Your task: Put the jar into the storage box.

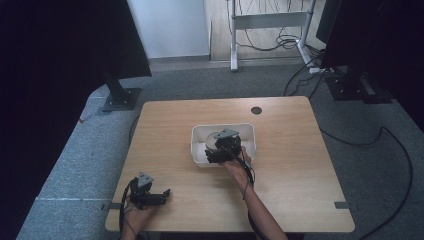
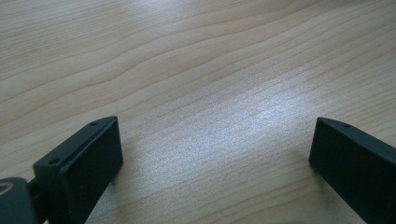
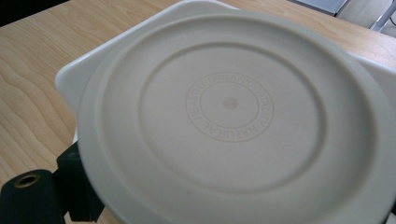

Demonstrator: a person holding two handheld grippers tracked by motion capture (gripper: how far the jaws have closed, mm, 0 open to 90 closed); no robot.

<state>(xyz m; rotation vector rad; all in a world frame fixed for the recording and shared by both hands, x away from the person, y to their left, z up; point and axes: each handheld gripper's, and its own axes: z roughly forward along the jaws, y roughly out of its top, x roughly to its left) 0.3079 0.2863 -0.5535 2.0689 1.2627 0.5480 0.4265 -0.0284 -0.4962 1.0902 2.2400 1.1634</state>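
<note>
One light wooden desk (image 1: pixel 290 200) with rounded corners stands on grey carpet; a small dark round grommet hole (image 1: pixel 256 110) sits near its far edge, and two short grey tape strips mark its near corners, one at the left (image 1: pixel 114 205) and one at the right (image 1: pixel 340 205). Beyond the desk, one dark monitor-stand base (image 1: pixel 121 98) rests on the floor at the far left, a white metal frame (image 1: pixel 268 21) stands at the back with black cables (image 1: pixel 272 44) tangled beneath it, and another dark stand with a cable trailing across the carpet lies at the far right.

One white rectangular plastic tub (image 1: pixel 198 135) sits a little past the middle of the desk. The right claw (image 1: pixel 220 155) reaches into it from the near side, the hand and forearm (image 1: pixel 252 200) crossing the desk from the bottom edge; in the right gripper view one cream round plastic plate (image 3: pixel 231 121), its face moulded with concentric rings and a ring of raised lettering, lies over the tub's white rim (image 3: pixel 67 77) and covers most of what is ahead; one black jaw shows at the plate's lower-left edge, touching it, so the claw appears clenched on the plate, though the other jaw is hidden.

The left claw (image 1: pixel 159 195) rests near the desk's near-left corner, well apart from the tub; in the left gripper view (image 2: pixel 212 154) its two black jaws stand released and wide apart, with bare wood grain between them.
</note>
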